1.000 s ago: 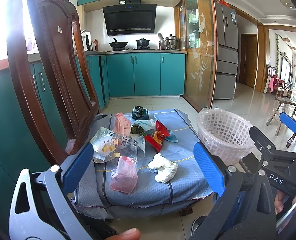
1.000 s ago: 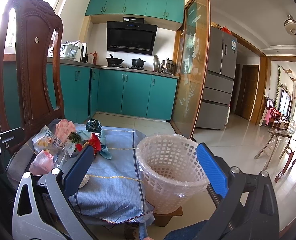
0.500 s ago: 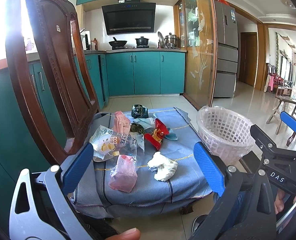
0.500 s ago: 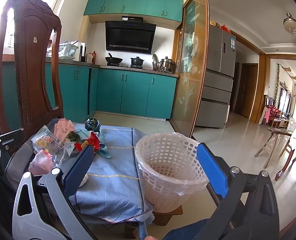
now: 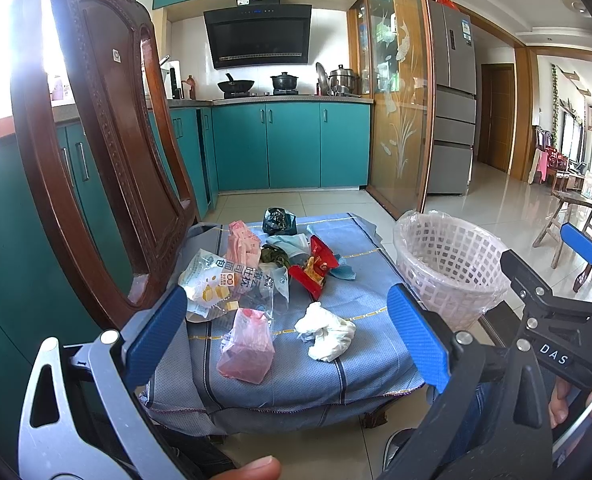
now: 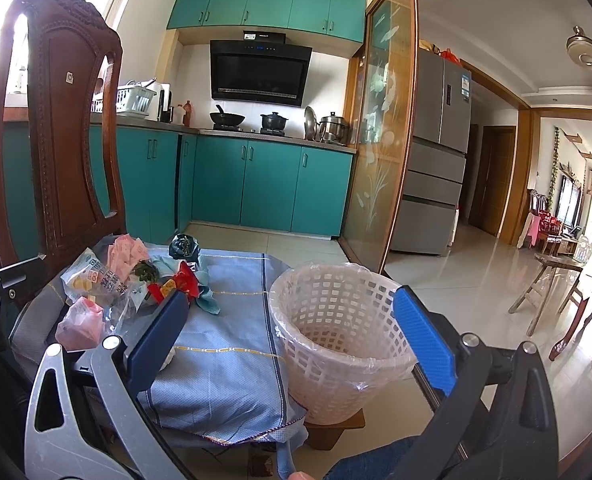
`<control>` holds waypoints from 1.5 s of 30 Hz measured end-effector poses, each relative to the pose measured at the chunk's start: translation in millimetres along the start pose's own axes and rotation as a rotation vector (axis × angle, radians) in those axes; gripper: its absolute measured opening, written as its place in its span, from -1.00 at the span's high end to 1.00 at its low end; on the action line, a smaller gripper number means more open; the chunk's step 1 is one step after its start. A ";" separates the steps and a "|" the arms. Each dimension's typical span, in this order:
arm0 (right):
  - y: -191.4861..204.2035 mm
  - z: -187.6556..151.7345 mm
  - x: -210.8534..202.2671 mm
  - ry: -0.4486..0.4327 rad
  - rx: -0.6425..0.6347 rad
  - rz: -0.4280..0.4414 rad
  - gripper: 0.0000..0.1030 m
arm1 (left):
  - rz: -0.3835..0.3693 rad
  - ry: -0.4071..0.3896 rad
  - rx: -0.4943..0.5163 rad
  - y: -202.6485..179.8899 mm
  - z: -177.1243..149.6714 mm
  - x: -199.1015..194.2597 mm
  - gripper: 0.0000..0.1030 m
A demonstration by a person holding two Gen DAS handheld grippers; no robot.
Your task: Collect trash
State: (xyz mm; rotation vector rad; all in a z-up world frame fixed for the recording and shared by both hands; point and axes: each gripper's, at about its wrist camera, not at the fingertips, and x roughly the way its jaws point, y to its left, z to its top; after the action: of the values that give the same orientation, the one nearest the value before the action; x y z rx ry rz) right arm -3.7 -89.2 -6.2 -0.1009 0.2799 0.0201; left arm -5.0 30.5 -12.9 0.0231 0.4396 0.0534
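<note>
Several pieces of trash lie on a blue cloth [image 5: 359,364] over a low seat: a pink bag [image 5: 248,348], a white crumpled tissue [image 5: 327,332], a clear snack wrapper [image 5: 224,280], a red wrapper [image 5: 313,268] and a dark bag [image 5: 280,220]. A white lined basket [image 5: 451,268] stands to the right; it also shows in the right wrist view [image 6: 339,332]. My left gripper [image 5: 288,336] is open and empty, just short of the pink bag and tissue. My right gripper [image 6: 292,340] is open and empty, in front of the basket.
A carved wooden chair back [image 5: 104,152] rises at the left of the cloth. Teal kitchen cabinets [image 5: 292,144] stand behind, with a glass partition [image 5: 399,100] and fridge [image 5: 453,104] to the right. A wooden stool [image 6: 551,276] stands on the tiled floor at far right.
Both views have shifted only slightly; the grippers stay open and the trash has not moved.
</note>
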 end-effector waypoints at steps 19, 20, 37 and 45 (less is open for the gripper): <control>-0.9 -0.5 0.1 0.000 0.000 0.002 -0.94 | 0.004 0.000 0.004 -0.1 -1.5 2.1 -0.94; -0.9 -0.6 0.0 0.000 0.000 0.001 -0.94 | 0.003 0.000 0.004 0.5 -2.0 2.5 -0.94; -1.7 -2.3 0.8 0.004 0.000 0.002 -0.94 | 0.002 0.003 0.006 -1.3 -3.2 3.6 -0.94; -1.2 -3.7 1.2 0.005 -0.001 0.002 -0.94 | 0.001 0.003 0.007 -1.4 -4.0 3.7 -0.94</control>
State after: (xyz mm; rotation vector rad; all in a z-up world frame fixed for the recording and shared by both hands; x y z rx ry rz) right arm -3.6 -90.7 -10.0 -0.1016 0.2849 0.0223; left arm -3.3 29.4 -18.2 0.0299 0.4431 0.0530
